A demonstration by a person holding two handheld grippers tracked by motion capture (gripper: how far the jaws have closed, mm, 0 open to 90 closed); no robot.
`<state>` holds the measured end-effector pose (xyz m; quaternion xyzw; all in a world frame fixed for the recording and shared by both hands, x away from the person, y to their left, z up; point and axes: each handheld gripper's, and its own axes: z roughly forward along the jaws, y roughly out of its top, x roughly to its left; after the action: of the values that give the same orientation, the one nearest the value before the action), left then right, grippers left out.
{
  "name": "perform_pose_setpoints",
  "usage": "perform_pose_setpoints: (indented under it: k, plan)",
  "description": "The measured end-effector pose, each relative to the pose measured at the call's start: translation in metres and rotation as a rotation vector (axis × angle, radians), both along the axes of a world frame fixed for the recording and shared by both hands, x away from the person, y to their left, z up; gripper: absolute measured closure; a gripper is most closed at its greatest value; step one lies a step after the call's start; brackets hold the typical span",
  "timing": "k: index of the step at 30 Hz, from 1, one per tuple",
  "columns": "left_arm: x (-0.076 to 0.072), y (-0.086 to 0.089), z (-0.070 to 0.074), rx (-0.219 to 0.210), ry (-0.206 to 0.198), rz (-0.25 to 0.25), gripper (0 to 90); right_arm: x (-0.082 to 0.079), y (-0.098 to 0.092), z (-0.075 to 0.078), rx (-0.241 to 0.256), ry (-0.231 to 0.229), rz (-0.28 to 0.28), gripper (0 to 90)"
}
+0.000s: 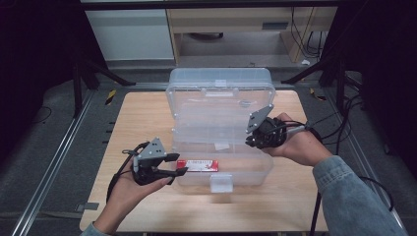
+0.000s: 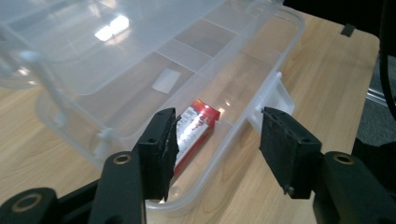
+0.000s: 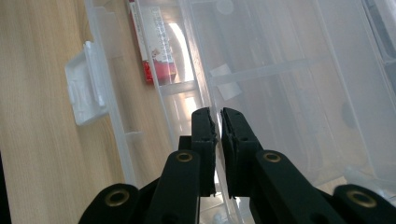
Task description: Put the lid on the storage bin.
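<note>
On the light wooden counter (image 1: 147,113) stood a clear plastic compartment box (image 1: 223,169) with its hinged lid (image 1: 220,91) raised behind it and a white latch tab (image 1: 220,182) at the middle of its front wall. Inside the front row of the box, left of the latch, lay a flat red-and-white packet (image 1: 200,165), lengthwise along the front wall.

At the box's front left corner, the left gripper (image 1: 181,171) was held level, its jaws standing wide apart and holding nothing. In the left gripper view the packet (image 2: 196,128) lay just past the left jaw, down in its compartment, and the latch tab (image 2: 275,95) showed beyond the right jaw.

Over the right end of the box, the right gripper (image 1: 252,142) sat with its jaws nearly shut on a thin clear plastic tray (image 3: 280,84) inside the box; in the right gripper view the tray's edge ran up between the two jaws. The packet (image 3: 154,46) lay well apart from it.
</note>
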<state>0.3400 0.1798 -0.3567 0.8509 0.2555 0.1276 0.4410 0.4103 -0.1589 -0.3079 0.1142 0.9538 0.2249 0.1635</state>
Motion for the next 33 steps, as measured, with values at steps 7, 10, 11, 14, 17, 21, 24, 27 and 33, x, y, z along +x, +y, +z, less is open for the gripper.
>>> perform_pose_setpoints:
  k: [7, 10, 11, 14, 17, 21, 24, 27, 33]
  plan:
    - [0.002, 0.017, 0.018, -0.06, -0.03, 0.064, 53.9, -0.001, -0.001, -0.001, 0.01, -0.002, 0.004, 84.2]
    - [0.006, 0.023, 0.026, -0.071, -0.033, 0.08, 57.5, -0.002, -0.002, -0.001, 0.013, 0.003, 0.005, 84.4]
    - [0.009, 0.026, 0.029, -0.076, -0.037, 0.09, 58.9, -0.002, -0.002, -0.001, 0.013, 0.003, 0.005, 84.4]
    - [0.014, 0.028, 0.031, -0.08, -0.039, 0.101, 60.9, -0.002, -0.001, -0.001, 0.013, 0.002, 0.008, 84.4]
    - [0.023, 0.029, 0.037, -0.065, -0.054, 0.117, 62.6, -0.003, -0.001, -0.001, 0.012, 0.0, 0.01, 84.4]
    - [0.029, 0.03, 0.044, -0.057, -0.074, 0.136, 66.2, -0.004, -0.002, -0.002, 0.021, 0.007, 0.01, 84.4]
    - [0.034, 0.031, 0.047, -0.074, -0.076, 0.15, 67.2, -0.004, -0.003, -0.003, 0.026, 0.007, 0.012, 84.4]
    - [0.043, 0.028, 0.051, -0.062, -0.07, 0.145, 67.2, -0.005, -0.003, -0.004, 0.027, 0.007, 0.011, 84.4]
    - [0.054, 0.026, 0.052, -0.062, -0.065, 0.159, 68.1, -0.007, -0.003, -0.005, 0.029, 0.01, 0.019, 84.4]
